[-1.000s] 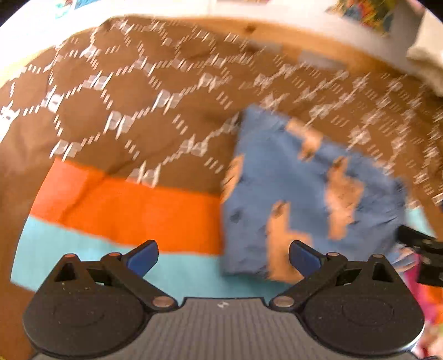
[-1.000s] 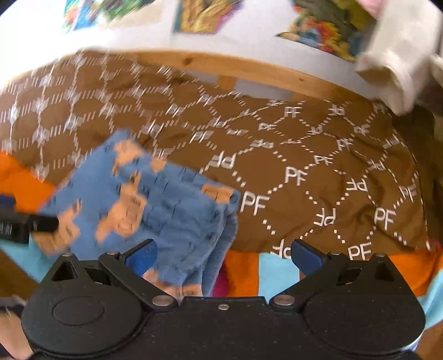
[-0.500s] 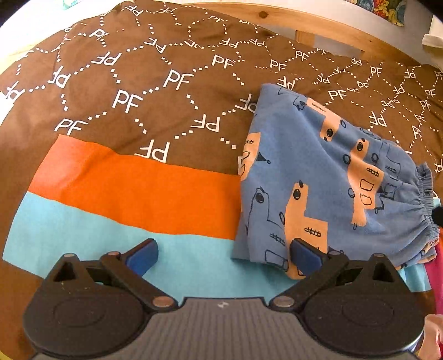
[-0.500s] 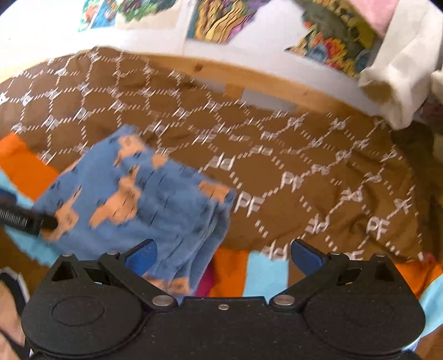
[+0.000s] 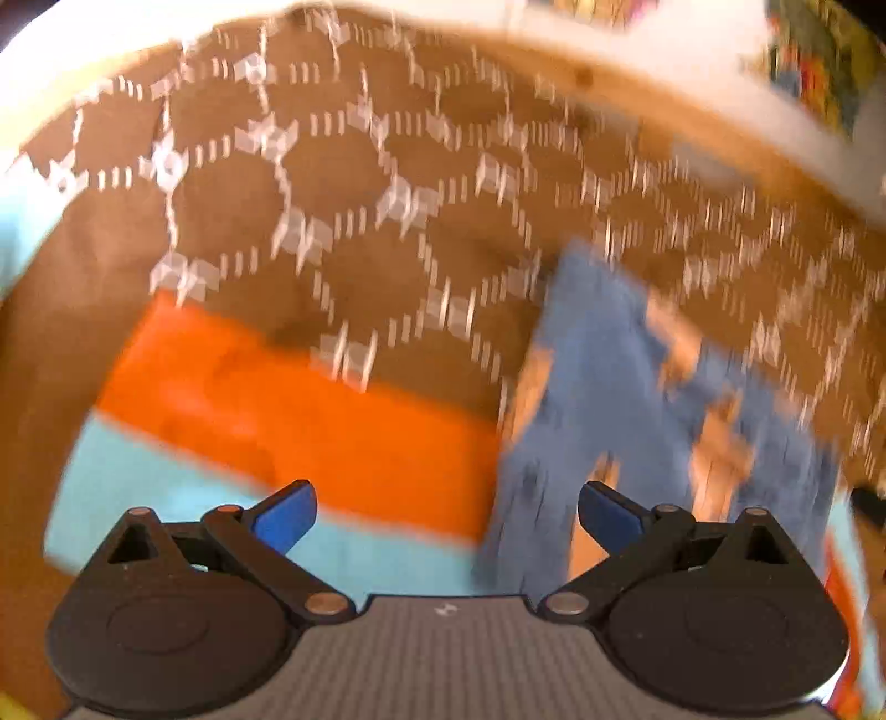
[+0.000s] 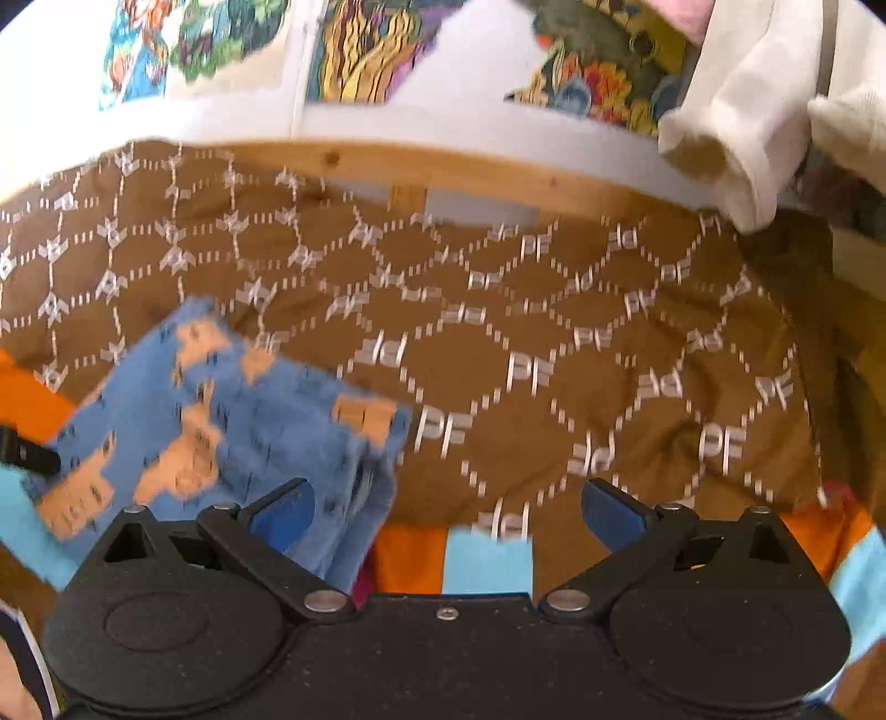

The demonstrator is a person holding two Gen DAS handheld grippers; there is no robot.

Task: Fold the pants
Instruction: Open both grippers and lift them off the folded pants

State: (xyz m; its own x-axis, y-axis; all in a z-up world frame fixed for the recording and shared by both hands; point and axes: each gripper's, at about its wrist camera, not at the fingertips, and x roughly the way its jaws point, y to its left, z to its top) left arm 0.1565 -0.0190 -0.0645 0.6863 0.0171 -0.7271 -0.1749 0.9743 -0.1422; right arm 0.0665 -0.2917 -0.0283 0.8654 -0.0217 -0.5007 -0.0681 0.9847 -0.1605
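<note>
Left claw, left wrist view: the two blue-padded fingers are standing wide apart and gripping nothing, so the claw is released. Directly beyond the fingers, the turquoise and orange bands of the bedspread are lying crosswise. The folded blue pants, printed with orange animal shapes, are resting flat on the bedspread ahead and to the right, their near edge passing behind the right finger. Half a second ago this view was sharp and the "PF" lettering legible; now the whole frame is smearing with motion, and the pants are appearing farther right and a little farther off. Beyond them the brown patterned field is running up to the wooden bed rail.

Right claw, right wrist view: the fingers are likewise spread apart and empty. The pants are lying ahead and to the left, their gathered edge just behind the left finger. A dark tip of the left claw is showing at the pants' far left edge; contact cannot be told. Compared with the earlier frame the pants are sitting in nearly the same place. Beyond them come the brown cover, the wooden rail, a cream cloth hanging at upper right, and colourful pictures on the wall.
</note>
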